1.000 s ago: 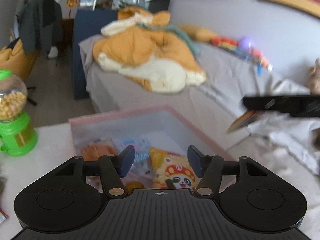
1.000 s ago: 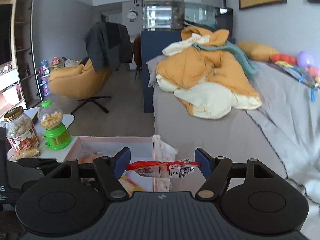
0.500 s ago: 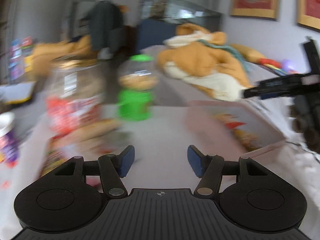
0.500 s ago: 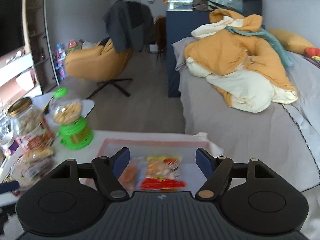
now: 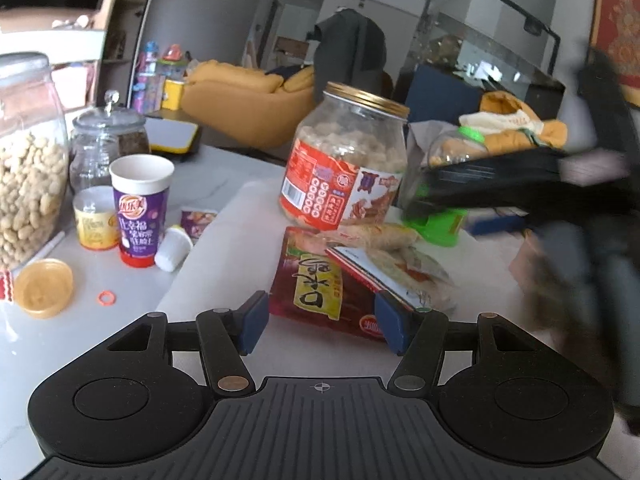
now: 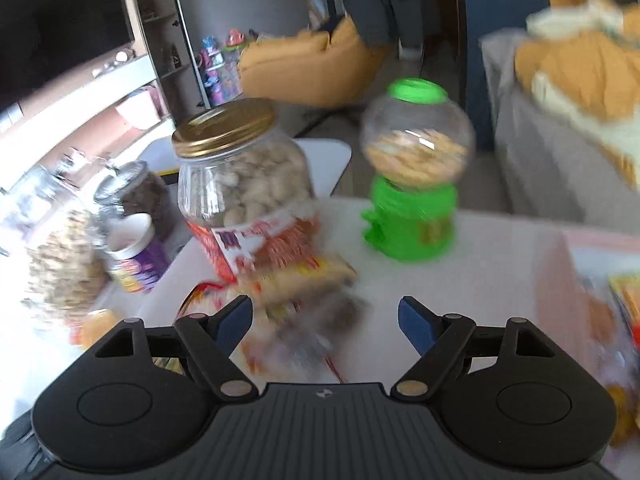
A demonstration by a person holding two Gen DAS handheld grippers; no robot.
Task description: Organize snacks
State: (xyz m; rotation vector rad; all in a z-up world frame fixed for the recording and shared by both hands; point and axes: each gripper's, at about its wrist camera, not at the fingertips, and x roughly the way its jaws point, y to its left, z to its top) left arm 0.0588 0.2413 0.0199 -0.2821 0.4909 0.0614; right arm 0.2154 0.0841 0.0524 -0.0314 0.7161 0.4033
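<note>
Red snack bag (image 5: 320,292) flat on the white table (image 5: 224,240), in front of the gold-lidded jar (image 5: 348,160).
The left gripper (image 5: 318,322) hangs over the bag, jaws apart, gripping nothing. The right gripper (image 6: 324,322) is opening, empty, above blurred packets (image 6: 296,292); a green dispenser (image 6: 412,176) stands behind.

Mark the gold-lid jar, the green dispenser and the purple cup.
gold-lid jar (image 5: 344,168): left wrist view, on its label.
green dispenser (image 6: 414,220): right wrist view, on its base.
purple cup (image 5: 138,220): left wrist view, on its printed side.
</note>
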